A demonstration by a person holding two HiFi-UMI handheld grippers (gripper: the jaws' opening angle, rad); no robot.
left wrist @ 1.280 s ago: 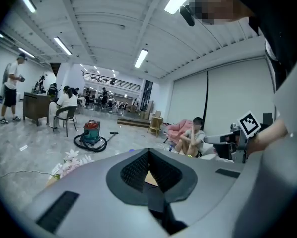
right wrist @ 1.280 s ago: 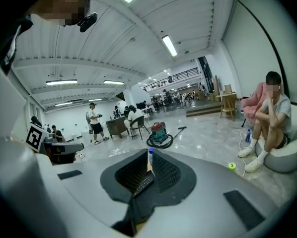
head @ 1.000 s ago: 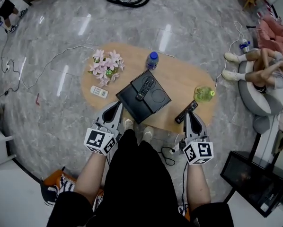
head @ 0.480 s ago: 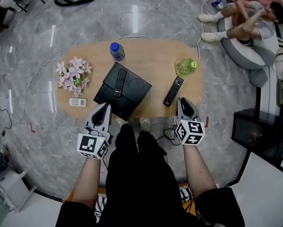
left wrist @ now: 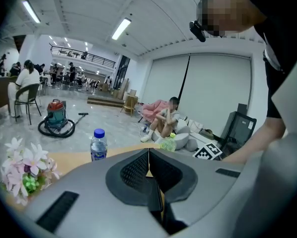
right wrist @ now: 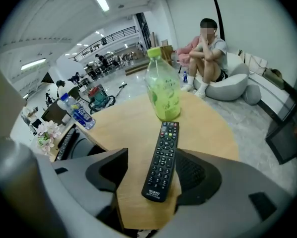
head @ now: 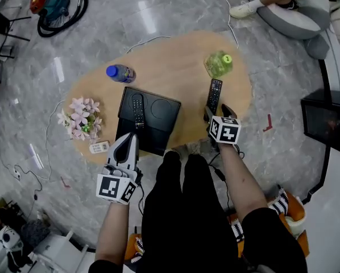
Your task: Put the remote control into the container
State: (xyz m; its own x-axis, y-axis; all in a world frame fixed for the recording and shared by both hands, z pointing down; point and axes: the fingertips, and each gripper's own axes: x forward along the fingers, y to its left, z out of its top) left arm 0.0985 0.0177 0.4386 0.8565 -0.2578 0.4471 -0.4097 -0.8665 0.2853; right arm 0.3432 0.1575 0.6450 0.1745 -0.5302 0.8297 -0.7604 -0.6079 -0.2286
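Note:
A black remote (head: 214, 95) (right wrist: 163, 160) lies on the oval wooden table (head: 175, 61), pointing at a green bottle (head: 218, 63) (right wrist: 162, 90). My right gripper (head: 214, 114) (right wrist: 153, 175) is tilted down over its near end. Its jaws have just been opening and stand open on either side of the remote, not pressing on it. The black container (head: 158, 135) (right wrist: 81, 145) sits left of centre, with a second black remote (head: 137, 111) lying in it. Just short of the container's near edge, my left gripper (head: 130, 140) (left wrist: 148, 162) is shut and holds nothing.
A blue-capped water bottle (head: 120, 73) (left wrist: 98, 144) lies beyond the container. Pink flowers (head: 79, 116) (left wrist: 24, 170) and a white remote (head: 99, 147) are at the table's left end. A person sits on a beanbag (head: 283, 10) beyond the table. Cables trail over the floor.
My right gripper has come down and forward to the near end of the black remote on the table. My left gripper has sunk a little by the container's near edge.

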